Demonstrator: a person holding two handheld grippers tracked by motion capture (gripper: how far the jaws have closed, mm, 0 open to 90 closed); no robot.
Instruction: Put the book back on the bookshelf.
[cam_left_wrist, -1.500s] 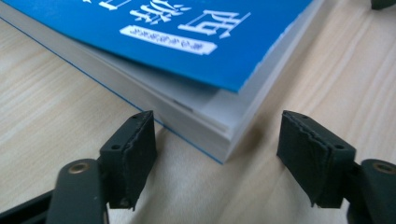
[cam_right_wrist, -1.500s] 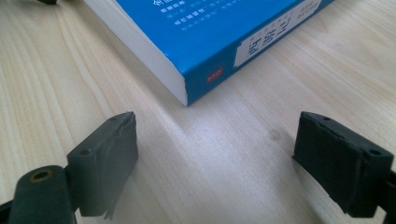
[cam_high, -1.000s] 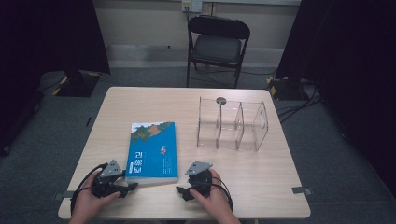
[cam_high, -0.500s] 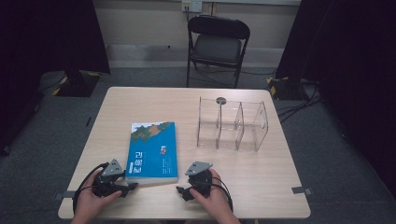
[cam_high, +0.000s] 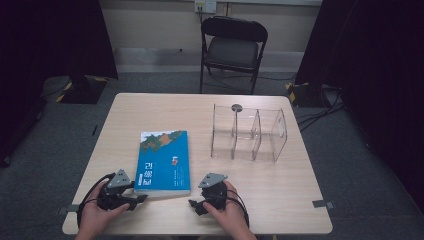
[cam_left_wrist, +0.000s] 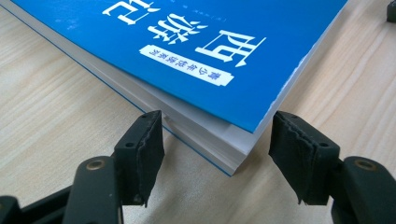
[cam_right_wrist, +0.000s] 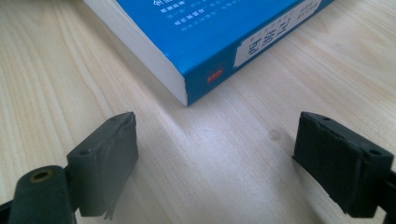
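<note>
- High view: the left claw lies at the blue book's near left corner, held by the person's left hand.
- Left gripper view: that claw is clenched on the book, one pad against the white page edge and the other against the cover's edge, with the corner between them.
- The book lies flat on the surface, cover up.
- The right claw sits just off the book's near right corner, released; in the right gripper view its pads stand wide apart over bare wood, short of the corner.
- A clear divider rack stands right of the book, well apart.
</note>
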